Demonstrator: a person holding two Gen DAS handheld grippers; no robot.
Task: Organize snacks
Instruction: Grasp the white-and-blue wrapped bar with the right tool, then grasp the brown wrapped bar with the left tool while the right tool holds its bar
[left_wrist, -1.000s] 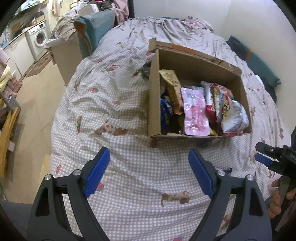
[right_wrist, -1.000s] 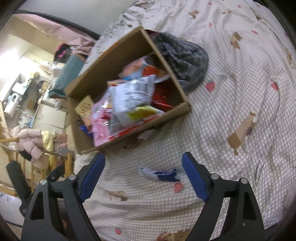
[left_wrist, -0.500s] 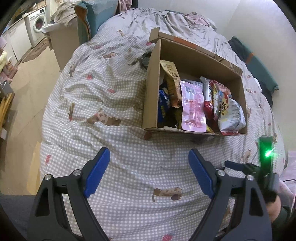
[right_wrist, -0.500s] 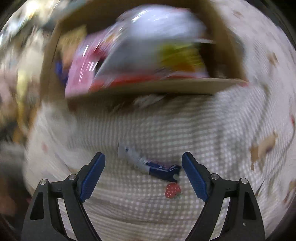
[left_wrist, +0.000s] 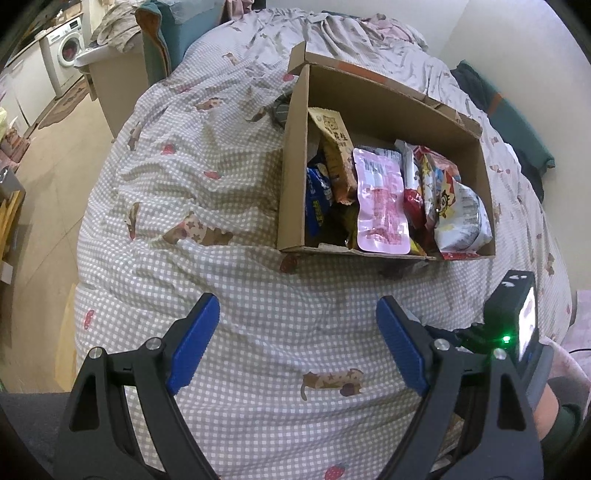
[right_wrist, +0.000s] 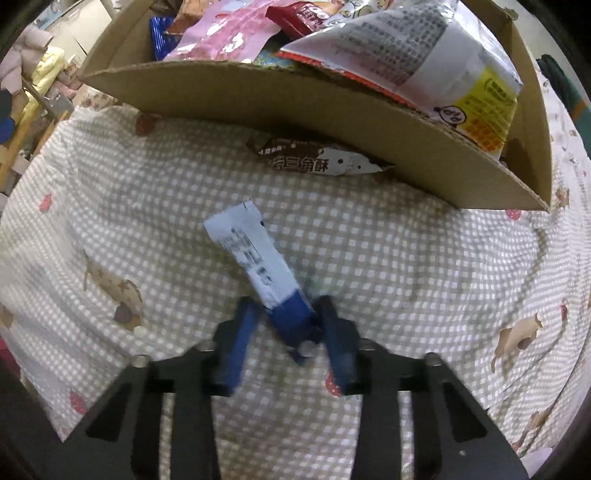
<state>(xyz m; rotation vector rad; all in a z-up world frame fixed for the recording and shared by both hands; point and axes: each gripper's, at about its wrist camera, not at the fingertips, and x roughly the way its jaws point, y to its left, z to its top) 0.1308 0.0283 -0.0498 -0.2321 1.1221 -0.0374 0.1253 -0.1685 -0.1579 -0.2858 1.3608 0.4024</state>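
Observation:
A blue-and-white snack packet (right_wrist: 255, 254) lies on the checked bedspread (right_wrist: 110, 206) in the right wrist view. My right gripper (right_wrist: 288, 325) points down at its blue end; the jaws are closing and both pads touch that end. Beyond it stands a cardboard box (right_wrist: 258, 96) full of snack bags, with a brown packet (right_wrist: 303, 158) tucked under its near wall. In the left wrist view my left gripper (left_wrist: 295, 339) hangs open over bare bedspread, short of the box (left_wrist: 291, 177). A pink pouch (left_wrist: 380, 199) lies on top inside.
The right gripper's body (left_wrist: 517, 317) and a hand (left_wrist: 554, 410) show at the lower right. The bed drops to the floor (left_wrist: 48, 192) on the left. A washing machine (left_wrist: 68, 44) stands far left. A dark green cushion (left_wrist: 517, 133) lies by the wall.
The right gripper has swung down over the blue-and-white packet and its jaws have come together on the blue end. The left gripper has tilted slightly and stays open.

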